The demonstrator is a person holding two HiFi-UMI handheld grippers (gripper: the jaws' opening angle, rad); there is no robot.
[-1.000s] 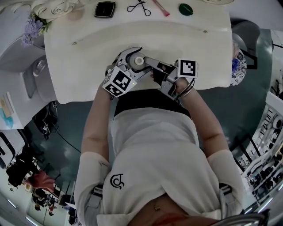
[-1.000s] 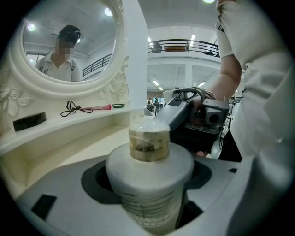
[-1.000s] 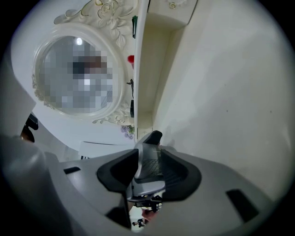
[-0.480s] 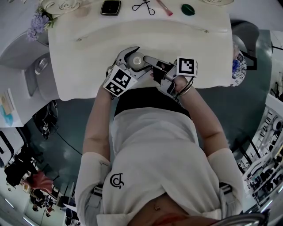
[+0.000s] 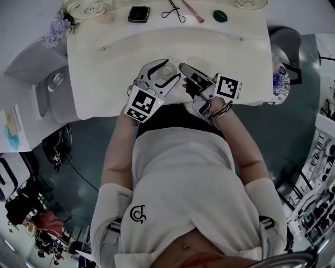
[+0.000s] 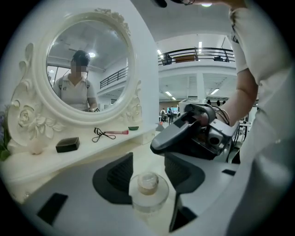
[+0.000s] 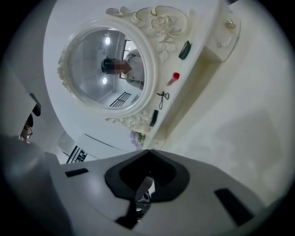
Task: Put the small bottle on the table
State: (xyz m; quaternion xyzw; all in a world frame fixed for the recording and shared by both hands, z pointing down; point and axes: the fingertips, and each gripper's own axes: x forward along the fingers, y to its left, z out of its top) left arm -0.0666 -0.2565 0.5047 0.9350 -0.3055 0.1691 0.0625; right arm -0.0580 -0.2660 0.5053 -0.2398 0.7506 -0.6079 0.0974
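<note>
Both hands have carried their tools further in over the tabletop (image 5: 115,68), and the two have come apart. A moment ago the tip of the right tool (image 5: 183,67) reached in between the jaws of the left tool (image 5: 171,70). Now it sits just beside them, clear of the small bottle (image 6: 148,191). The right tool's jaws have just closed and are pressed together with nothing between them. The left tool's jaws have just been closing too, and their dark pads now pinch the clear bottle on either side of its body. The cap faces up, so the bottle looks about upright.

It looks like a handover. The left tool has the sideways grip that would let the bottle go down on its base, and the right has backed off to leave room. The bottle is over the front part of the tabletop, in the grip and, I'd judge, not yet set down.

Nothing lies on the pale surface right under it. The clutter is well apart on the raised back ledge below the oval mirror (image 6: 85,73): a black compact (image 5: 138,14), an eyelash curler (image 5: 172,10), a pink stick (image 5: 192,10) and a small green piece (image 5: 220,15), with purple flowers (image 5: 56,30) at the left corner. The only thing close enough to get in the way is the right tool.
</note>
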